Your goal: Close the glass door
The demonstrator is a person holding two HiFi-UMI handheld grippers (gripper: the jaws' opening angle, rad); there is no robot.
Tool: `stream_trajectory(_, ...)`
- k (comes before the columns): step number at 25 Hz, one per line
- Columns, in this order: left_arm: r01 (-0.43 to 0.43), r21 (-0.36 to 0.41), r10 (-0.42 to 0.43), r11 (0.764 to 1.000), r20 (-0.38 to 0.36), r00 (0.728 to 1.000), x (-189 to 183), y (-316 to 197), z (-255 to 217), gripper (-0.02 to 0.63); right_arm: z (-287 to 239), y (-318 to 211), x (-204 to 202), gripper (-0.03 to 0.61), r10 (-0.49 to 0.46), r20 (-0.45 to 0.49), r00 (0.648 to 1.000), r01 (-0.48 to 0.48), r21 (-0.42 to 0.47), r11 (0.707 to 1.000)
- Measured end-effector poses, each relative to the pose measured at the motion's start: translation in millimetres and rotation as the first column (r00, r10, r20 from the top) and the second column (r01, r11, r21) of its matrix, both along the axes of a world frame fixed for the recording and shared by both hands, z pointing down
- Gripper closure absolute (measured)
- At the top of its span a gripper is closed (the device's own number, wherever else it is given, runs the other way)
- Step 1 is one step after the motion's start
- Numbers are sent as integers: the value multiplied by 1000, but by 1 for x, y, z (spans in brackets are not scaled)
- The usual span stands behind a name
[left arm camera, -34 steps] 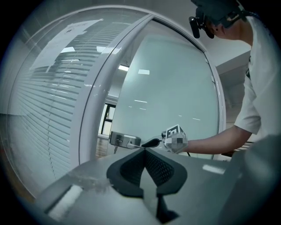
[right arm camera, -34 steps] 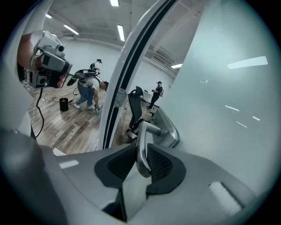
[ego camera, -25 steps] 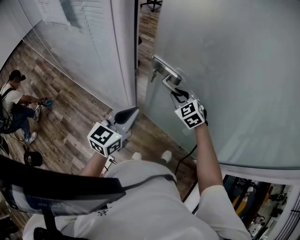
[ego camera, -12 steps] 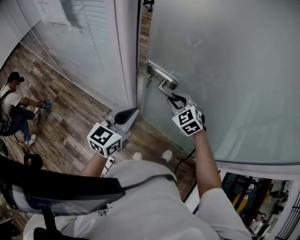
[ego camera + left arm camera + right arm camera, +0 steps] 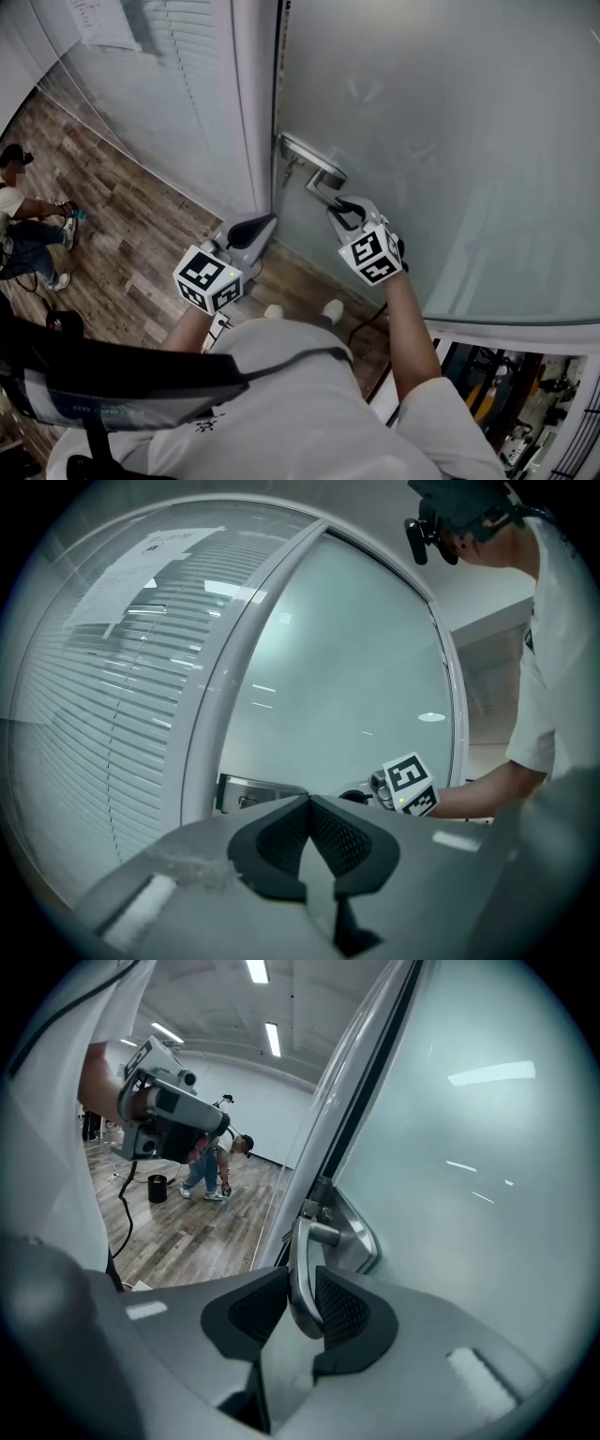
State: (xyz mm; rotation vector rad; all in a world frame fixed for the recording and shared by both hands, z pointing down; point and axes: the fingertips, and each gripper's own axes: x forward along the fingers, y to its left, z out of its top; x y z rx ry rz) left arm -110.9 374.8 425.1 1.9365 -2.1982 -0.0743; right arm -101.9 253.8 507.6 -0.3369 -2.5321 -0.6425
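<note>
A: Position of the door?

B: The frosted glass door (image 5: 450, 131) sits almost against the white door frame (image 5: 251, 103). Only a thin dark slit shows between its latch edge and the frame. I judge it nearly shut but not latched.

A: Right tongs?

B: The right tongs (image 5: 339, 208) are clamped on the metal lever handle (image 5: 321, 182), one pad on each side of the lever's free end. The grip is at the latch edge, where the door probably swings with the least effort.

A: Left tongs?

B: The left tongs (image 5: 255, 228) are pressed together with nothing between them. They hang low in front of the body, apart from the door and pointing toward the frame. They look idle and seem parked out of the door's path.

A: What remains?

B: My guess is a last short push of the handle toward the frame. The risk is the pads sliding on the smooth lever, or the lever tipping down under the grip.
</note>
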Motion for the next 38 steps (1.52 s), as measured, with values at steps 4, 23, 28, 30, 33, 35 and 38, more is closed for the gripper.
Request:
stream_trajectory(4,-2,4,2,1000,0,1000,3,2,-2,609,-3,13,9,485,-20,-5,1000,20,-8,1000)
stream_trajectory(23,-1,4,1,1000,1,1000,0,3,0,609,-1,24,14,483,-32,-9,999,32,-14,999)
stream_trajectory(28,-26,-2,26,1000,0,1000,6,2,1,609,-5,22,15,462,25,36,999,-23,-52,998)
stream_trajectory(30,-33,-2,33,999,2,999,7,1,1,608,-6,21,17,457,45,46,998,-43,-49,998)
stream_trajectory(33,-39,2,39,999,7,999,8,-1,-4,609,-17,21,23,457,74,69,995,-70,-70,995)
stream_trajectory(35,-40,7,40,999,7,999,8,-4,-6,609,-29,23,28,457,93,93,991,-83,-109,991)
stream_trajectory(38,-35,17,35,999,3,999,10,-10,-9,609,-49,26,35,478,125,147,981,-93,-205,974)
